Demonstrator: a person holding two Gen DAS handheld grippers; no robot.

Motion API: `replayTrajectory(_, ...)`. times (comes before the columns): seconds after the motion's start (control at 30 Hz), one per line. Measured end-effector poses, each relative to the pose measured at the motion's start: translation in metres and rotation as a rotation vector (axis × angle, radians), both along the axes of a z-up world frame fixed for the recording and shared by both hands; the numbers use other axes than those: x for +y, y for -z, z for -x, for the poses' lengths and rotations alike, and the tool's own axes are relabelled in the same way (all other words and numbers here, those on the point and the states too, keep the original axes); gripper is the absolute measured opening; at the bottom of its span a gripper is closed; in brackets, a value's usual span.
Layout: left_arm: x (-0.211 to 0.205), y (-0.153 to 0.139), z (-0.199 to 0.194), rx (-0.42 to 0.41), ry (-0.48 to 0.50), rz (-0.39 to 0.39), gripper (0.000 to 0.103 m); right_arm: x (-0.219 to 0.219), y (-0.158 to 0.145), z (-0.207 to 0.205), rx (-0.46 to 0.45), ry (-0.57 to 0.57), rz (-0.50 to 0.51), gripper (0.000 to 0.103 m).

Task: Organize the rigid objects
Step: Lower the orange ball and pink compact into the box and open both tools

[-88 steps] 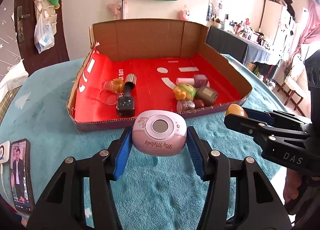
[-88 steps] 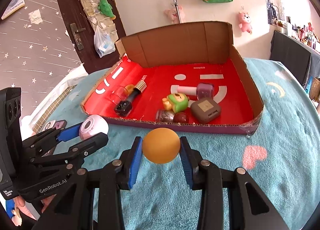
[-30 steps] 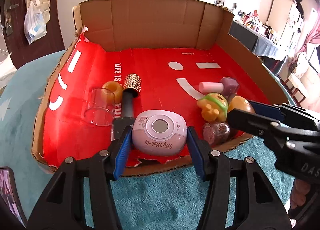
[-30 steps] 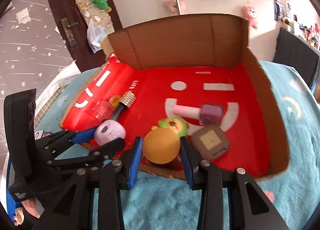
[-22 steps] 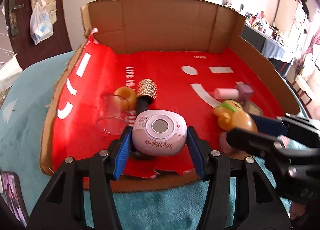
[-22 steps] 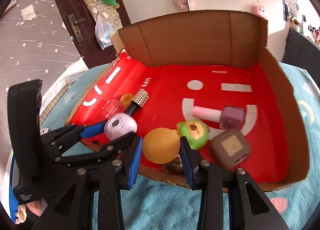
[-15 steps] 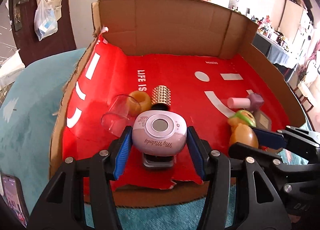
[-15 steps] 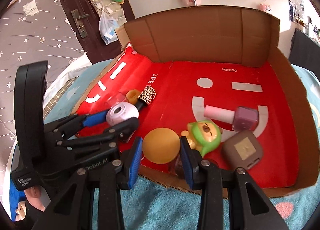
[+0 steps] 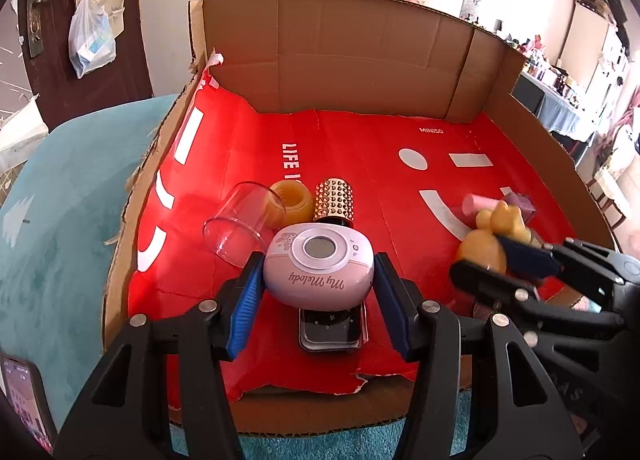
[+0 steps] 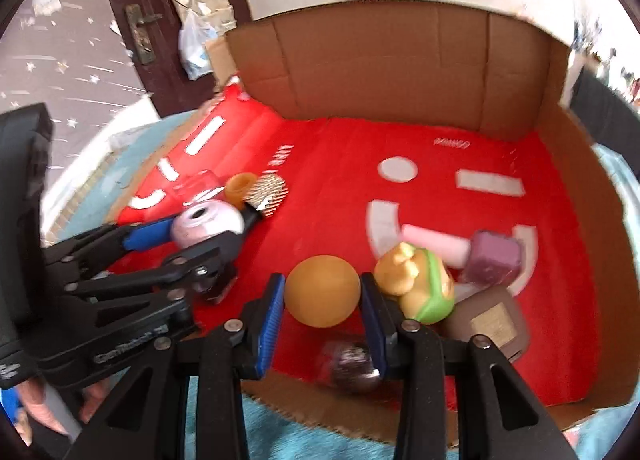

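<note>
While both claws hang over the near edge of the cardboard tray [image 9: 360, 60], each one has something clamped in it: the left claw [image 9: 319, 292] grips a pink oval gadget [image 9: 319, 272] with "My Melody" written on its side, blue pads pressed to both ends, and the right claw [image 10: 322, 302] squeezes an orange ball [image 10: 322, 291] snugly between its pads. Neither held thing touches the tray's red floor. Under the pink gadget lies a black bottle with a studded gold cap [image 9: 334, 202], and just beside that cap, toward the left edge, sit a yellow-orange ring-shaped toy [image 9: 294, 200] and a clear plastic cup [image 9: 240, 226] on its side. Over by the right edge, a green-and-yellow figure [image 10: 420, 284] sits right against the right claw's outer finger, with a pink-and-purple bottle [image 10: 472, 250] behind it and a brown square box [image 10: 492, 324] next to it. A small dark jar [image 10: 354, 366] lies at the near edge, blurred. The tray rests on a teal plush cover [image 9: 52, 260].
</note>
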State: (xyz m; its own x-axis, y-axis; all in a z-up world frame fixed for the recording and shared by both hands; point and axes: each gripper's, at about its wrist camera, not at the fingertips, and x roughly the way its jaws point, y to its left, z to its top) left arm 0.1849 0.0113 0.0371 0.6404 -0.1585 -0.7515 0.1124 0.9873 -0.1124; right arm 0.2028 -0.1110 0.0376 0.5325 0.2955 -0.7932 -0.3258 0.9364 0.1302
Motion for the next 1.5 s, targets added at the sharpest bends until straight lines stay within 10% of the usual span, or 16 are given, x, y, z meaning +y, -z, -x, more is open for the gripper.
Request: replayTrajectory(1.5,-0.043,0.008,-0.053,0.104,0.114,-0.074,0.052,-0.012,0.014,-0.008,0.062,-0.003,-0.013,0.04)
